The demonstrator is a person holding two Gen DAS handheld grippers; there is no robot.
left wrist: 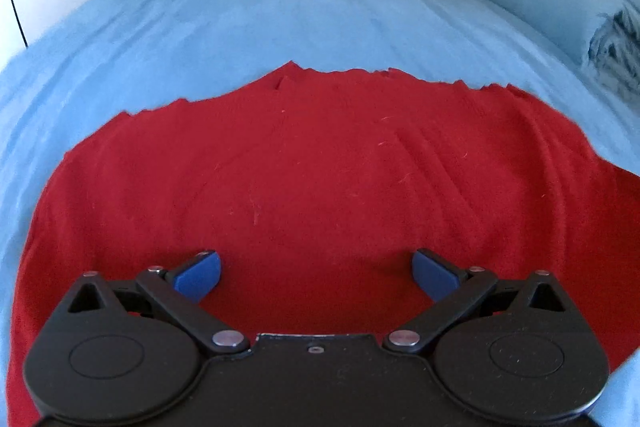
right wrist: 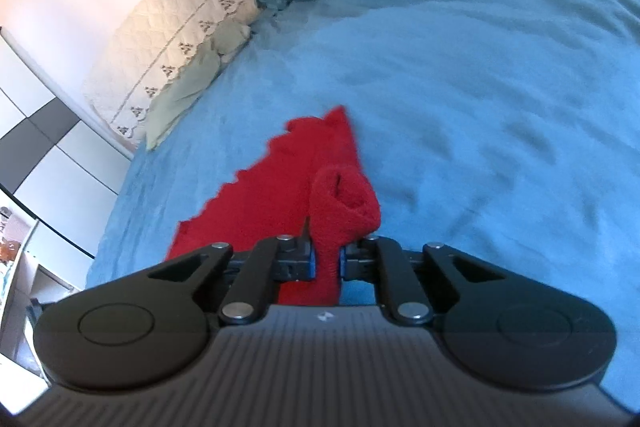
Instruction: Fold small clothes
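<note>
No legible writing or brand is seen. The red garment (left wrist: 304,179) is a knitted piece with a jagged far edge, spread on the blue bed sheet (left wrist: 240,23). The left tool (left wrist: 316,273) is held over it with pads apart and nothing between them. The right tool (right wrist: 327,261) is clamped on a bunched, rolled fold of the garment.

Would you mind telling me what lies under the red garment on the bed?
The red garment is spread on the blue bedsheet, which shows all around it. Whatever lies beneath the cloth itself is covered. One bunched edge is pinched in the right tongs.
</note>
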